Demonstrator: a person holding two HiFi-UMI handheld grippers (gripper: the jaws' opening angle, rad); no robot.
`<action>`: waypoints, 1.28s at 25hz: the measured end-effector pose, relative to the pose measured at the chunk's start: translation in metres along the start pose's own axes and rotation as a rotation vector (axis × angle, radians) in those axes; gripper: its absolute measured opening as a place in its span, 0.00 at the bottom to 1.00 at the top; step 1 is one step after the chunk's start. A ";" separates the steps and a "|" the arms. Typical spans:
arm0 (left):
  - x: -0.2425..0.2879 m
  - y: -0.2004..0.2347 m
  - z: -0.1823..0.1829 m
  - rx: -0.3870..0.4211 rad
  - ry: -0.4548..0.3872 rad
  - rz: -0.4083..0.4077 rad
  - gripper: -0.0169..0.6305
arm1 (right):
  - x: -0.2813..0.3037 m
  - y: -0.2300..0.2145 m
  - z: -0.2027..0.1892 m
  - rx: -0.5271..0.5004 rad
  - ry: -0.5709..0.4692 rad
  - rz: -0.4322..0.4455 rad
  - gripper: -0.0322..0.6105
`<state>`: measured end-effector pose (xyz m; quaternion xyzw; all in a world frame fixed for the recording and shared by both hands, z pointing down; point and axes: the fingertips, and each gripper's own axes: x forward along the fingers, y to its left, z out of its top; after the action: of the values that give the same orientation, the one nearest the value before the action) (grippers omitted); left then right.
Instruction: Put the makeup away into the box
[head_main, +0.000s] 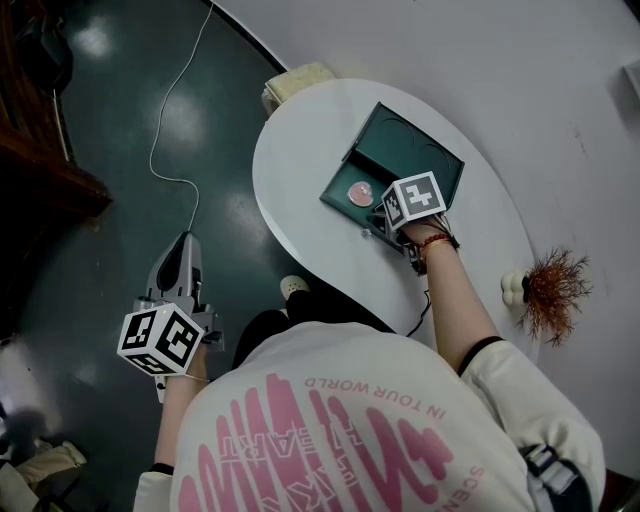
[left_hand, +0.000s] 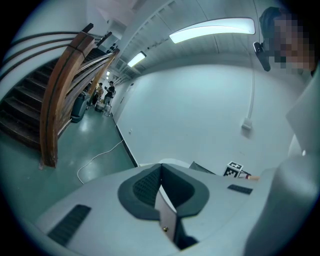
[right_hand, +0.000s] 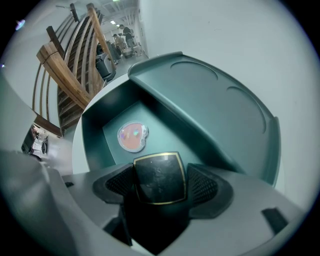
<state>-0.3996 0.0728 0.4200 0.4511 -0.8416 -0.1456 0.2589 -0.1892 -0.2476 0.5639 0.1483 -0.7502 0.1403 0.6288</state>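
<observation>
Makeup in the form of a black, gold-edged compact is sitting clamped between the jaws of the right gripper, which is hovering at the near edge of the green box on the white table. A pink heart-shaped compact is lying flat on the floor of the box's open compartment, just ahead of the held one. The left gripper is hanging over the dark floor, well apart from the table, its jaws pressing together with nothing between them.
</observation>
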 end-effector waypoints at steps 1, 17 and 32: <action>0.000 0.001 0.000 -0.001 0.000 0.002 0.03 | 0.000 0.000 0.000 -0.001 0.000 0.001 0.59; -0.004 0.002 0.000 0.003 -0.007 0.018 0.03 | -0.003 -0.001 0.002 -0.024 -0.023 -0.010 0.61; -0.015 -0.004 0.002 0.020 -0.017 0.015 0.03 | -0.019 -0.001 0.003 -0.003 -0.099 0.001 0.64</action>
<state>-0.3910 0.0831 0.4114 0.4458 -0.8486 -0.1392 0.2484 -0.1884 -0.2488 0.5447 0.1536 -0.7807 0.1319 0.5912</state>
